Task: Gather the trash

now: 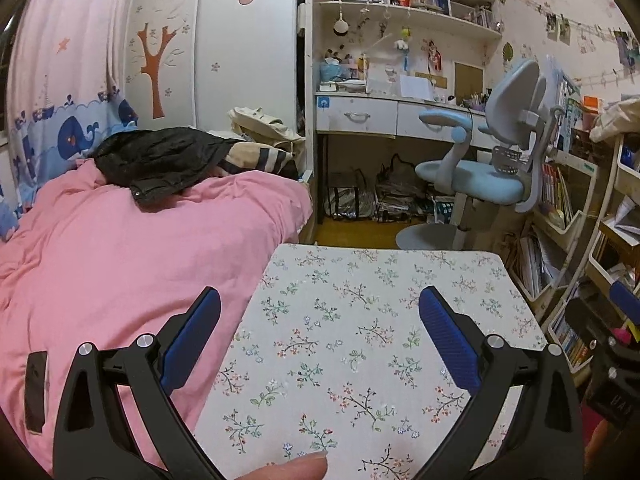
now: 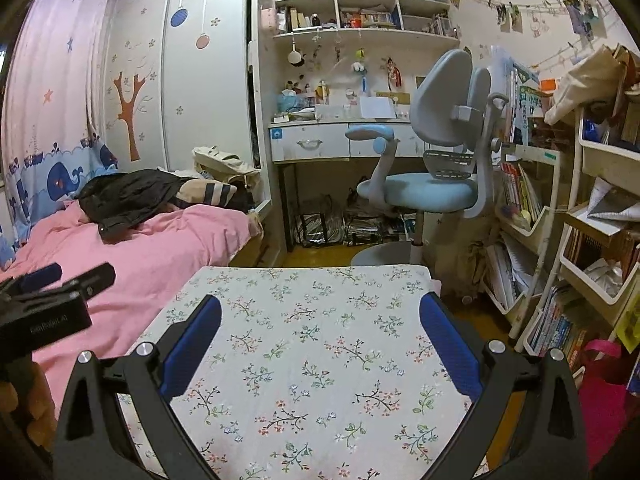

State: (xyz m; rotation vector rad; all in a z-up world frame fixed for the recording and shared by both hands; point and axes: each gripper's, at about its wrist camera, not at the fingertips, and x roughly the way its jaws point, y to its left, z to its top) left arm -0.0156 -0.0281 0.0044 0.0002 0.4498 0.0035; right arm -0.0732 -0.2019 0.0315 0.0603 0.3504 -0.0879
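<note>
No trash shows in either view. My left gripper [image 1: 320, 300] is open and empty above a small table with a floral cloth [image 1: 360, 320], near its left edge beside the bed. My right gripper [image 2: 320, 308] is open and empty above the same floral table [image 2: 312, 340]. The left gripper also shows at the left edge of the right wrist view [image 2: 60, 280], over the pink bedding. Part of the right gripper shows at the right edge of the left wrist view [image 1: 624, 304]. A fingertip [image 1: 288, 468] shows at the bottom of the left wrist view.
A bed with a pink quilt [image 1: 100, 260] lies left, with a black jacket [image 1: 160, 160] on it. A blue desk chair [image 1: 488, 168] stands before a white desk [image 1: 380, 114]. Book racks [image 2: 560, 220] crowd the right side. A pink bag [image 2: 604, 400] sits at lower right.
</note>
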